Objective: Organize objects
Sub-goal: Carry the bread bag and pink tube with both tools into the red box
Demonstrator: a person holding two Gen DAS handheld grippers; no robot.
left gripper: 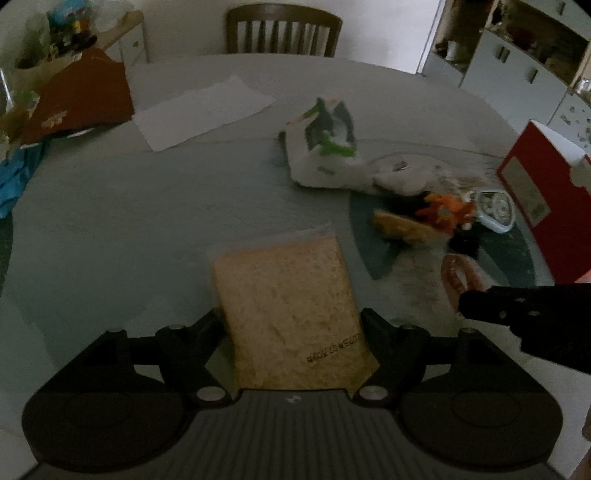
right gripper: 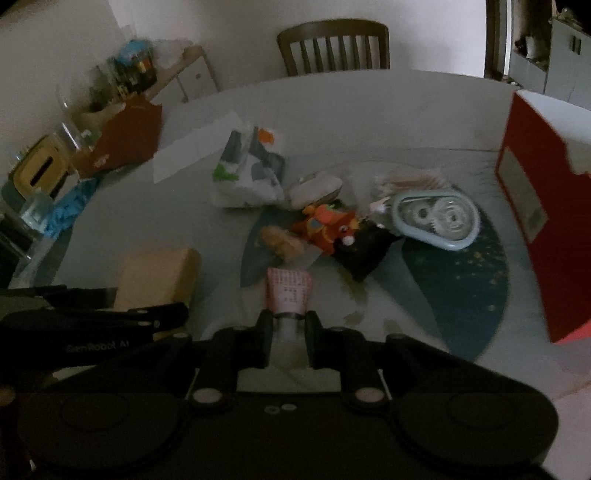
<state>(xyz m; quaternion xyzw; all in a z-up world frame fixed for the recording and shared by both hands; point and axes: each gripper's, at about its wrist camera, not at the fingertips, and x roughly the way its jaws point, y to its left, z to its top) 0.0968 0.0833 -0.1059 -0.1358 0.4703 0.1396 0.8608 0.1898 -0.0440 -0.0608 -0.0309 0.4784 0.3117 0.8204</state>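
Note:
A clear packet of tan grains [left gripper: 291, 295] lies lengthwise between the fingers of my left gripper [left gripper: 291, 319], which press on its two long sides. My right gripper [right gripper: 289, 319] is shut on the lower end of a small pink printed packet [right gripper: 290, 291], which sticks out forward above the table. The left wrist view catches the right gripper [left gripper: 517, 314] at the right edge with the pink packet [left gripper: 458, 277] at its tip. In the right wrist view the left gripper [right gripper: 110, 314] is at the left with the tan packet [right gripper: 159, 277].
A heap lies mid-table on a round blue mat [right gripper: 461, 288]: an orange toy [right gripper: 325, 225], a black pouch [right gripper: 362, 254], a pale blue tape dispenser [right gripper: 436, 218] and a white plastic bag [right gripper: 247, 177]. A red box [right gripper: 535, 206] stands right. White paper [left gripper: 203, 110], a brown bag [left gripper: 81, 99] and a chair [left gripper: 282, 31] are farther back.

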